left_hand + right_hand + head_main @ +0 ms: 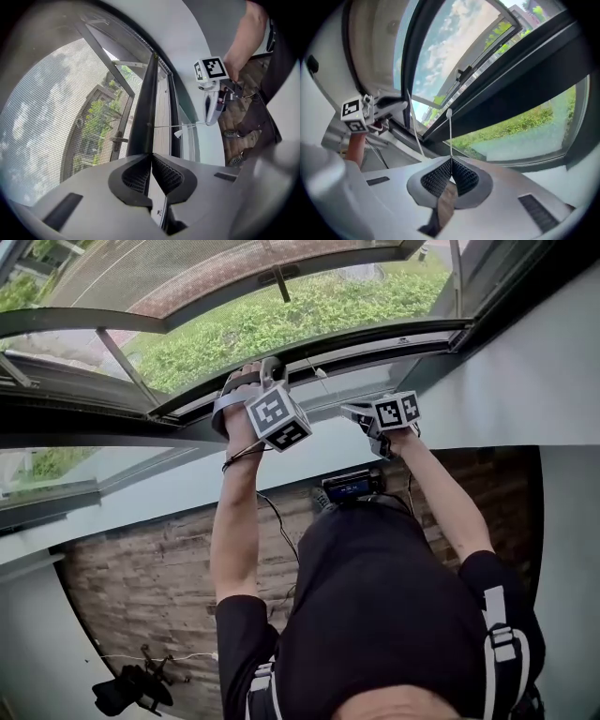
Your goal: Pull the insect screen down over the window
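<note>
arms outstretched, left gripper clenched on dark screen bar, right gripper clenched on white cord

I see a wood-plank floor under the person. A black device lies on it at the lower left, with a thin white cord lying just beside it. In the left gripper view, the person's shoes stand on the boards.

Bright daylight is admitted through the window. Gripper views are bent (fisheye) and darkened at the edges.
</note>
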Tool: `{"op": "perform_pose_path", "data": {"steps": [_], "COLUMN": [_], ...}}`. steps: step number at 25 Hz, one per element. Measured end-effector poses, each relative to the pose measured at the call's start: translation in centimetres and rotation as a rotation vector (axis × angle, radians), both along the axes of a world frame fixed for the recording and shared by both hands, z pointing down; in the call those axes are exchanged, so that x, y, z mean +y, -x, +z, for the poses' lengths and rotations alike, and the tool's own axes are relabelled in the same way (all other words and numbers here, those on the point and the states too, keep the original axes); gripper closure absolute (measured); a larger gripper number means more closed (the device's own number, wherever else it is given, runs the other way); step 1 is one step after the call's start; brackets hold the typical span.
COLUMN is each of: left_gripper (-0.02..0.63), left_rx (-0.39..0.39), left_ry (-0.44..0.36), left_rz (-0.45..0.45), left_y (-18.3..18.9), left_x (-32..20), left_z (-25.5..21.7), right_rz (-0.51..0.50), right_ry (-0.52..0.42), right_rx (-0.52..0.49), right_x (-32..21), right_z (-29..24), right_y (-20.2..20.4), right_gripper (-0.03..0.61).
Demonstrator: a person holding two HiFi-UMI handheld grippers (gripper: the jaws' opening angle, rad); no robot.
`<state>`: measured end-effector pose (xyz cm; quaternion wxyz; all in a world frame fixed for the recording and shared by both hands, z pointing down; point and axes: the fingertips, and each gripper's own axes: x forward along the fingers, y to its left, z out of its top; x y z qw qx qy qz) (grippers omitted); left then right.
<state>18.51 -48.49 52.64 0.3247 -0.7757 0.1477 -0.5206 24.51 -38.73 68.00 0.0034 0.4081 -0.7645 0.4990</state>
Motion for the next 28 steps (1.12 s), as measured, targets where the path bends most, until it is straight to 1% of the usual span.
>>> {"op": "perform_pose_path", "data": {"steps": [2,3,4,6,8,9,10,11,14,15,16,17,18,20,22,25,27,28], "left_gripper": [0.591,0.591,0.591,0.591,0.591,0.591,0.591,0.589,0.591,0.589,0.591,0.591,0.591,0.591,0.591,0.589,0.591,0.591], "left_rx": [0.003,0.002,0.001,0.000,0.000,0.000,0.000,0.000,0.002,0.003,0.004,0.005,0.007,0.009,0.011,0.012,0.011,0.012], "left_ry": [-0.004,-0.005,-0.006,-0.006,-0.007,-0.008,-0.009,-0.012,-0.022,-0.025,-0.026,-0.026,-0.025,-0.026,-0.028,-0.023,-0.022,-0.019], "left_rz": [0.001,0.001,0.002,0.004,0.003,0.002,0.003,0.005,0.004,0.003,0.002,0.001,0.000,-0.003,-0.005,-0.010,-0.011,-0.013], "left_y": [0.0,0.0,0.0,0.0,0.2,0.2,0.3,0.2,0.2,0.2,0.2,0.2,0.2,0.1,0.1,0.1,0.2,0.2], "left_x": [0.0,0.0,0.0,0.0,0.0,0.0,0.1,0.0,-0.2,-0.3,-0.3,-0.2,-0.2,-0.2,-0.3,-0.2,-0.2,-0.1], "left_z": [0.0,0.0,0.0,0.1,0.2,0.2,0.3,0.3,0.1,0.1,0.1,0.1,0.2,0.2,0.2,0.1,0.1,0.1], "right_rz": [-0.048,-0.048,-0.035,0.025,0.097,0.111,0.097,0.059,-0.085,-0.134,-0.193,-0.257,-0.322,-0.433,-0.512,-0.593,-0.630,-0.645], "right_ry": [0.029,0.038,0.048,0.079,0.107,0.090,0.029,-0.078,-0.481,-0.583,-0.655,-0.700,-0.720,-0.710,-0.679,-0.640,-0.624,-0.616], "right_rx": [0.132,0.200,0.255,0.329,0.422,0.499,0.610,0.752,1.254,1.415,1.561,1.679,1.761,1.844,1.878,1.877,1.870,1.867], "right_x": [1.7,2.2,2.6,3.1,3.3,3.2,2.7,1.9,-1.5,-2.5,-3.2,-3.9,-4.4,-5.4,-6.4,-7.1,-7.2,-7.2], "right_z": [1.2,1.8,2.3,2.8,2.4,1.4,-0.6,-3.7,-14.6,-16.9,-18.2,-18.7,-18.8,-17.9,-16.8,-16.1,-15.8,-15.8], "right_y": [0.2,-0.4,-1.3,-4.0,-7.1,-8.4,-9.0,-9.1,-7.0,-6.2,-5.6,-5.1,-4.7,-4.4,-4.5,-4.2,-3.9,-3.9], "right_gripper": [0.569,0.524,0.478,0.438,0.436,0.436,0.436,0.436,0.437,0.437,0.437,0.437,0.444,0.461,0.483,0.507,0.547,0.555]}}
